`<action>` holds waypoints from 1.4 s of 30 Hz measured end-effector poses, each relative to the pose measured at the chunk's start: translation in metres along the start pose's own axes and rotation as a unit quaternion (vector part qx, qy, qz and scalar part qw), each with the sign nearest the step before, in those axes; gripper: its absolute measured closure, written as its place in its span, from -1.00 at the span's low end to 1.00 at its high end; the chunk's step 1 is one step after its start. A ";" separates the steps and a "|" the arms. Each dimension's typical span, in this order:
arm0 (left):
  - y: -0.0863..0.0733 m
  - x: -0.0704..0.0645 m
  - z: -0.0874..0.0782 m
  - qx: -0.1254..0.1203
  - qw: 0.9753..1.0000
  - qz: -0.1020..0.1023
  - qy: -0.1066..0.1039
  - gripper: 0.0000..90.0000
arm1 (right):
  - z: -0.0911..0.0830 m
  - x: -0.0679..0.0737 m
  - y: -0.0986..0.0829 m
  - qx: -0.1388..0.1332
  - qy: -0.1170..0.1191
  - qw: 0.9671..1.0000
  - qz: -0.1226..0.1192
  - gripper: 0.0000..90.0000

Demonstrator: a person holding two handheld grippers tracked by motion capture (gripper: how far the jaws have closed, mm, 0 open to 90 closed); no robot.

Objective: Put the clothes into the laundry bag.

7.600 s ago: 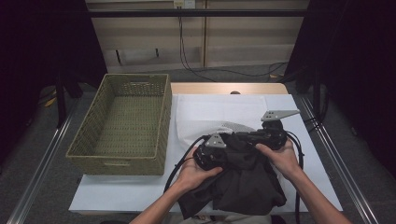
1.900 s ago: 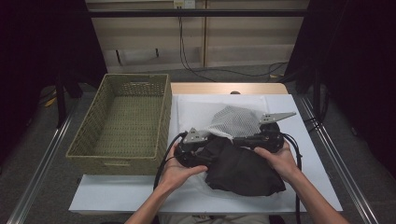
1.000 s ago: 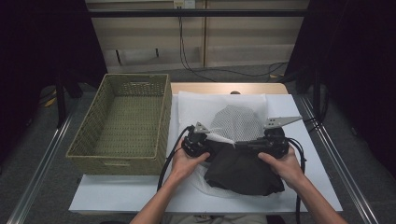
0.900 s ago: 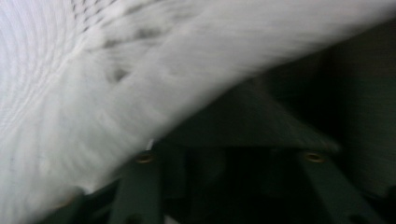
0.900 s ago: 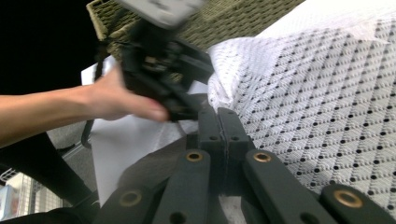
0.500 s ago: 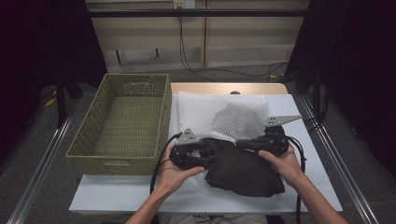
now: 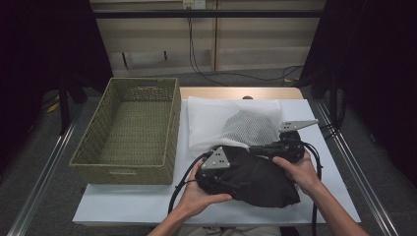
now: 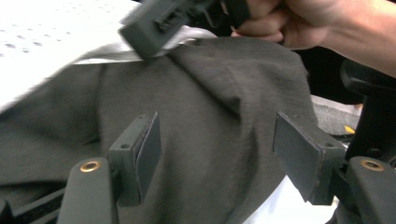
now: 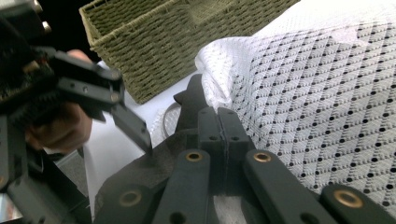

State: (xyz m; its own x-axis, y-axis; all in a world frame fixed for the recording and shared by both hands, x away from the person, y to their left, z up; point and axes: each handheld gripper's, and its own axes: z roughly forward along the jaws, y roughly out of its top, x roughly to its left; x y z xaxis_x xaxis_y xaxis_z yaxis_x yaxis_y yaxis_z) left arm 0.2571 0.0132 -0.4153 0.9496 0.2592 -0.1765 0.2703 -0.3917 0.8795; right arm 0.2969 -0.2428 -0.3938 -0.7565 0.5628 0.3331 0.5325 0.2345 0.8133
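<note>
A dark grey garment (image 7: 260, 179) lies bunched on the white table, its far edge at the mouth of a white mesh bag (image 7: 246, 125). My left gripper (image 7: 223, 164) is on the garment's left side. Its jaws stand open in the left gripper view (image 8: 217, 140), with the dark cloth (image 8: 210, 93) spread between and beyond them. My right gripper (image 7: 255, 146) sits at the bag's mouth. In the right gripper view (image 9: 217, 116) it is shut on the edge of the mesh bag (image 9: 317, 93), right above the garment (image 9: 140, 172).
A woven basket (image 7: 125, 167) stands at the table's left with nothing in it, and its wall (image 9: 154, 51) rises behind the bag. Cables trail from both grippers across the near table. Metal rails run along both table sides.
My left gripper has come right and nearer, onto the garment. Over the longer span the garment has gone from the front edge up to the bag, whose mouth is now raised.
</note>
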 end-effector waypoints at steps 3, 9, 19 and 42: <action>0.000 -0.002 0.006 0.012 1.000 0.007 -0.004 -0.34 | -0.001 -0.001 0.000 -0.002 0.001 1.000 0.004 1.00; -0.005 -0.005 0.031 0.036 0.999 0.016 -0.025 -0.36 | 0.001 -0.002 0.001 -0.006 0.009 1.000 0.010 1.00; -0.005 0.003 0.050 0.049 0.998 0.026 -0.025 -0.25 | 0.002 -0.007 -0.001 -0.001 0.013 1.000 0.013 1.00; -0.004 0.017 0.046 0.062 0.998 0.002 0.027 0.75 | -0.011 0.010 -0.003 -0.008 -0.005 1.000 0.005 1.00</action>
State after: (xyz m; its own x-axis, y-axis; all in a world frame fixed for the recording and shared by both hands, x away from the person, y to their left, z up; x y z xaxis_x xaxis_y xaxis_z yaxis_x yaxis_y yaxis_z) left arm 0.2795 -0.0211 -0.4420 0.9416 0.3034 -0.1461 0.2874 -0.4979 0.8182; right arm 0.2836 -0.2465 -0.3879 -0.7475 0.5724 0.3371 0.5339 0.2157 0.8176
